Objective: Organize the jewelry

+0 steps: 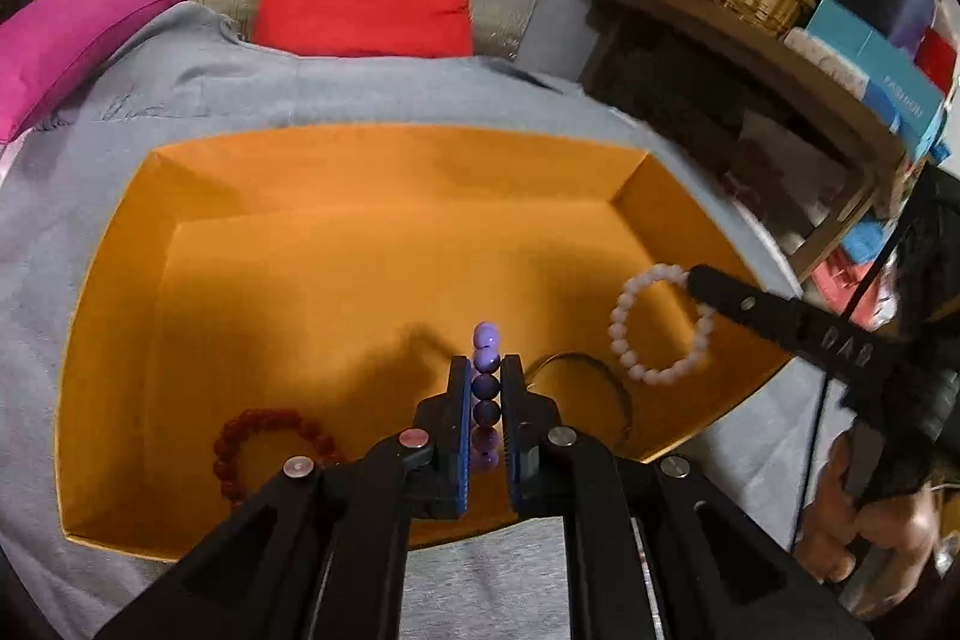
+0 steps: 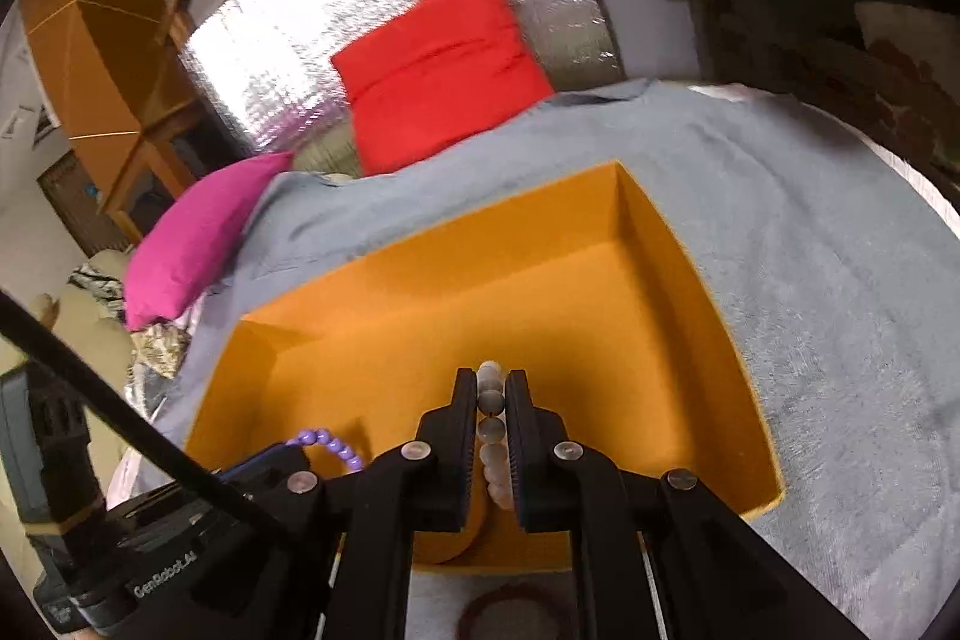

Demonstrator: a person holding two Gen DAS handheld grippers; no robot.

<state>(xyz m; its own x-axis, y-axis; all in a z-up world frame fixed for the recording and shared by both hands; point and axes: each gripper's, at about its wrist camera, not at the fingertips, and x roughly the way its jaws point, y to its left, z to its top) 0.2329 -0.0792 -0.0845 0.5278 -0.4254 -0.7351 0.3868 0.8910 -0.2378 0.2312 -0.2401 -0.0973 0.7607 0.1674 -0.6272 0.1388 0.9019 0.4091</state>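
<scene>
While the left claw (image 1: pixel 486 388) pinches a purple bracelet (image 1: pixel 486 388) edge-on between its 2 fingers, the beads stand in a line above the orange box (image 1: pixel 384 172). Just right of it, the right claw (image 1: pixel 699 283) hangs over the same box, clamped on a white bracelet (image 1: pixel 660 325) whose ring dangles from its tip. Down-left of the left claw, a red bracelet (image 1: pixel 270 445) lies on the box floor. Under the box lies a grey cloth (image 1: pixel 360 88).
</scene>
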